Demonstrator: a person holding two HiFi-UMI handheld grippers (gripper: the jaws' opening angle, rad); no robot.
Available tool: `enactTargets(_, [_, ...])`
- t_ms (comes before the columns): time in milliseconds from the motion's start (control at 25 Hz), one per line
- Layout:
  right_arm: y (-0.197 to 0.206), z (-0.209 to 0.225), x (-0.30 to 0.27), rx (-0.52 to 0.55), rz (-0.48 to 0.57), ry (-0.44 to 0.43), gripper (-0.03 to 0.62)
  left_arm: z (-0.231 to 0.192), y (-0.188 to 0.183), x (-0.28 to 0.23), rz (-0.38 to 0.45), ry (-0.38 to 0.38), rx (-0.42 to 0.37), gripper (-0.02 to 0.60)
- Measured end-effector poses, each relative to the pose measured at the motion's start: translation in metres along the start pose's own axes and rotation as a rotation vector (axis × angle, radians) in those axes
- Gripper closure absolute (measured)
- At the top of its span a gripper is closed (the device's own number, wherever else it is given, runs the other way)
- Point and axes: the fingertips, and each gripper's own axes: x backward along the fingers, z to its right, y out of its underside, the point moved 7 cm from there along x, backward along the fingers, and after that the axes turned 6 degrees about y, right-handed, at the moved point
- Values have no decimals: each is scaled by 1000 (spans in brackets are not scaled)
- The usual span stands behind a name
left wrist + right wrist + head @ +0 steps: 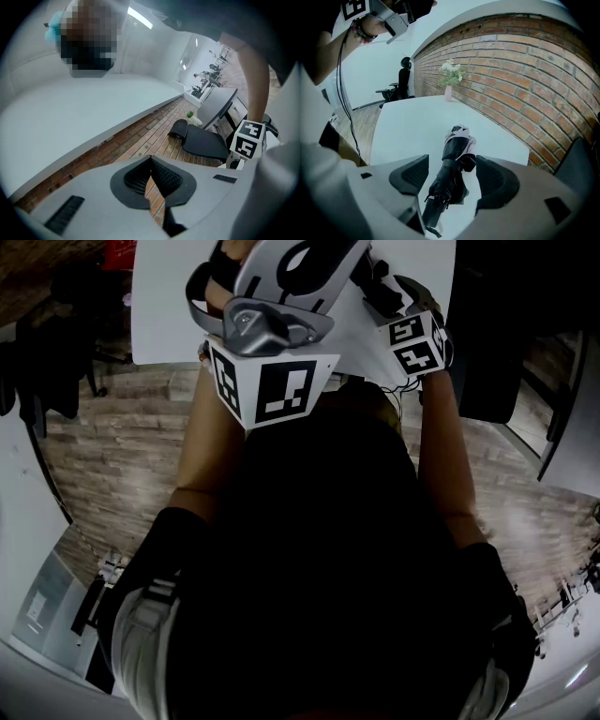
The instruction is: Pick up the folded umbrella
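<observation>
Right gripper (452,164) is wide apart, straddling the black folded umbrella with the pale canopy tip (451,183). It lies on the white counter (408,126), lower middle of the right gripper view. Nothing pinched yet. I'd go lower till both pads flank the fat wrapped part, stay centred, then squeeze. Left gripper (151,164) is closed, empty, aimed off at the room. The handle end is cut off under my gripper's body, and the head view doesn't show the umbrella at all, so my height above it is a guess.
</observation>
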Motion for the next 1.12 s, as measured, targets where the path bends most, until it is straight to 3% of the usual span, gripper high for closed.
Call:
enactTargets(440, [13,-4,-17,-34,-84,-56,231,4,5,-3,-6,17,14,568])
enactTargets(1120, [39,-5,-45,-40,-233,-116,226,3,22,-11,-40,20,27,568])
